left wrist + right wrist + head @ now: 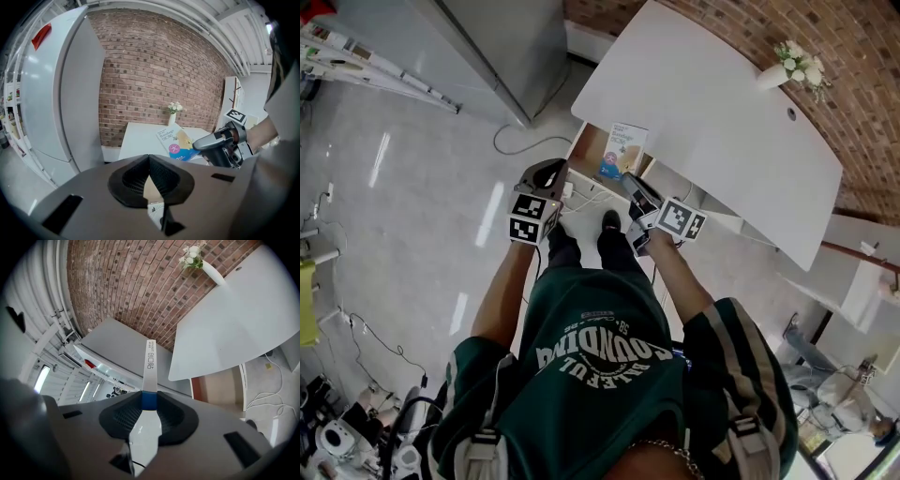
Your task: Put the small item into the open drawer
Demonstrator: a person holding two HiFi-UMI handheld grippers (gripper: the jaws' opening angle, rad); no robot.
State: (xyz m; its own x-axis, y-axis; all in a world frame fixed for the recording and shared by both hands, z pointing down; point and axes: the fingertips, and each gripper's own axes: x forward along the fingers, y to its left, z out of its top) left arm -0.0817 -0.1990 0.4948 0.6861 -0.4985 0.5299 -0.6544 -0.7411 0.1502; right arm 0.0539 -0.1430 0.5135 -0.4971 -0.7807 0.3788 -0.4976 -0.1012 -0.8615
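The small item is a flat white and blue bandage box point(623, 150). My right gripper point(632, 182) is shut on its near end and holds it over the open drawer point(589, 150) under the white table's edge. In the right gripper view the box point(149, 366) shows edge-on, pinched between the pads, with the right gripper point(148, 401) around it. The left gripper view shows the box point(174, 143) face-on, ahead and to the right. My left gripper point(548, 176) hangs just left of the drawer; its jaws point(149, 159) meet at the tips with nothing in them.
A white table point(712, 103) spans the upper right, with a vase of flowers point(794, 66) at its far end by the brick wall. A grey fridge point(487, 47) stands to the left. Cables point(520, 141) trail over the floor near the drawer. The person's feet are just below it.
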